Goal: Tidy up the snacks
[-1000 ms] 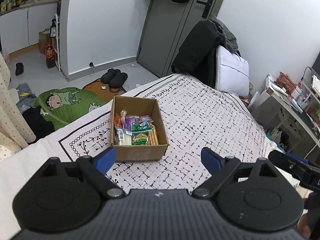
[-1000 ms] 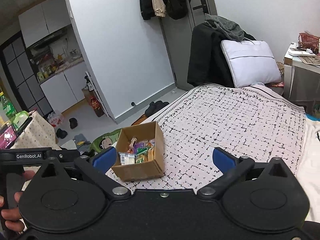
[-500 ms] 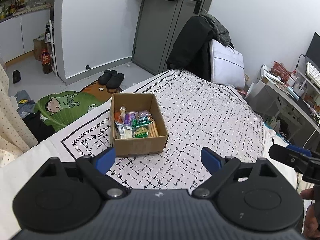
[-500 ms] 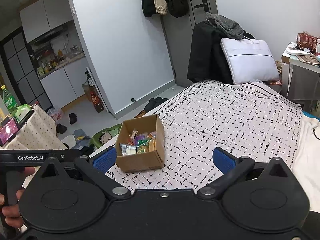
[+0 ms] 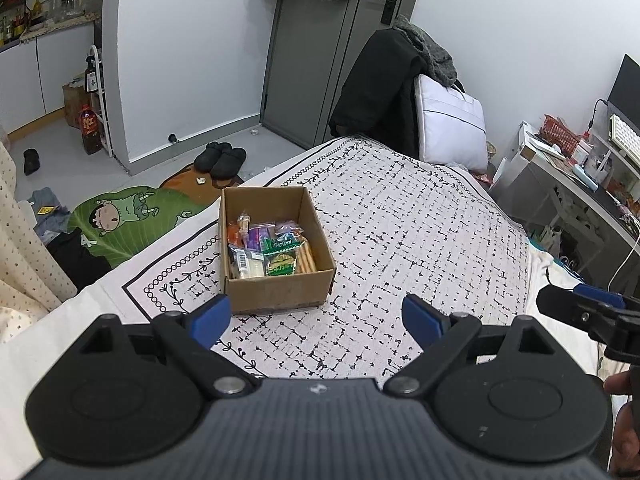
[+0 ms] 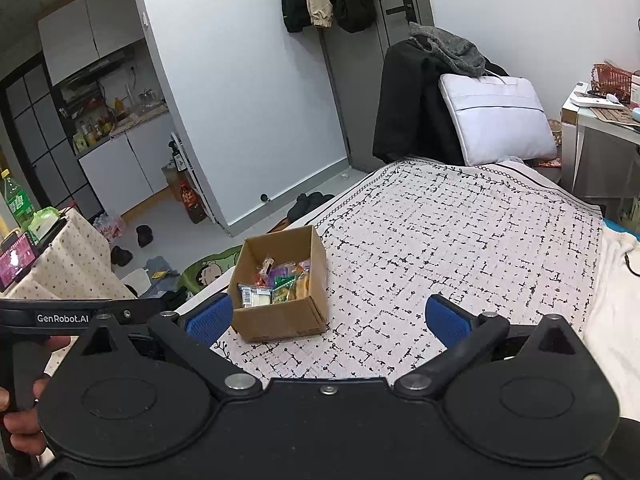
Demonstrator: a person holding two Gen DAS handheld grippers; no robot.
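While both claws hang spread wide and empty, the view has drawn back and risen over the last second, which suggests the packing is finished. Left claw (image 5: 316, 318) hovers just short of the open brown cardboard box (image 5: 276, 292) on the black-and-white patterned bedspread (image 5: 420, 240); colourful wrapped snacks (image 5: 268, 248) fill it. Right claw (image 6: 326, 320) hovers nearby. Packet labels are too small to read, and lower packets are hidden.
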